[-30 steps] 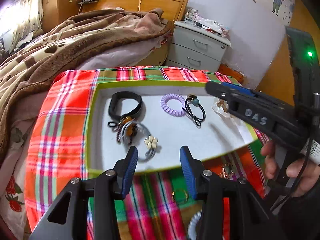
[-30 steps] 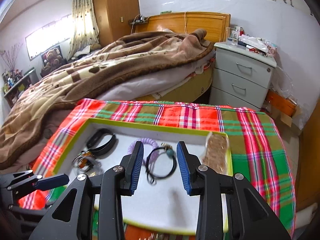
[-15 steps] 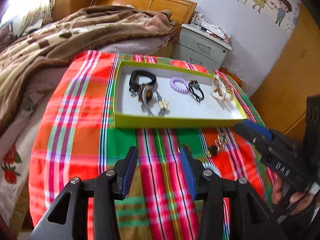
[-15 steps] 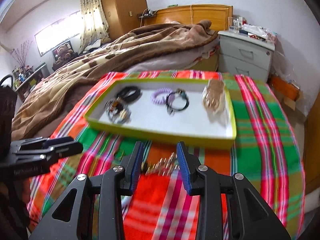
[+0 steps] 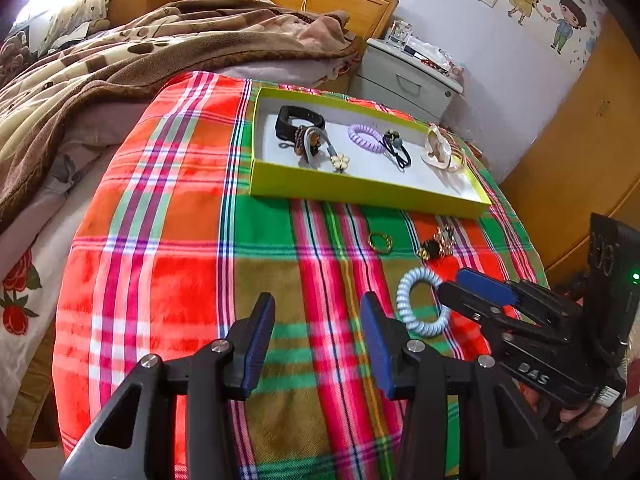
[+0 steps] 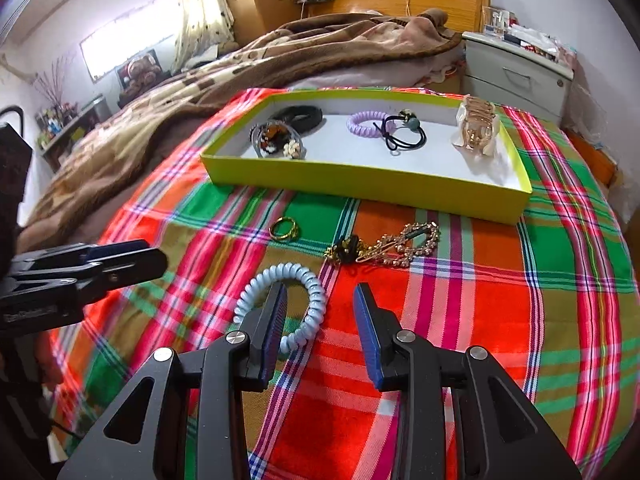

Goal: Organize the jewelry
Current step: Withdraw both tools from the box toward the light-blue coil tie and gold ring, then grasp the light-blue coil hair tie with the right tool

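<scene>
so both my tongs have pulled back from over the yellow tray [image 6: 360,186] toward me and dropped lower, and now they hang above the plaid cloth [image 5: 280,264] where the loose pieces lie. a second ago my right tongs [image 6: 320,332] looked straight down on the black hair tie [image 6: 402,136] and the purple coil [image 6: 366,122] in the tray; now the tray sits far off at twelve o'clock, and the pale blue coil [image 6: 280,306] lies right under my left-hand finger [image 6: 272,332], partly hidden behind it. both jaws stand apart with nothing between them, neither gripping. my left tongs [image 5: 318,336] hover over bare cloth, with the blue coil at about two o'clock from them. the gold ring [image 6: 284,229] and the tangle of gold clips [image 6: 386,246] wait between coil and tray. i read this as one drop-off done and the next pick starting, most likely the blue coil.
</scene>
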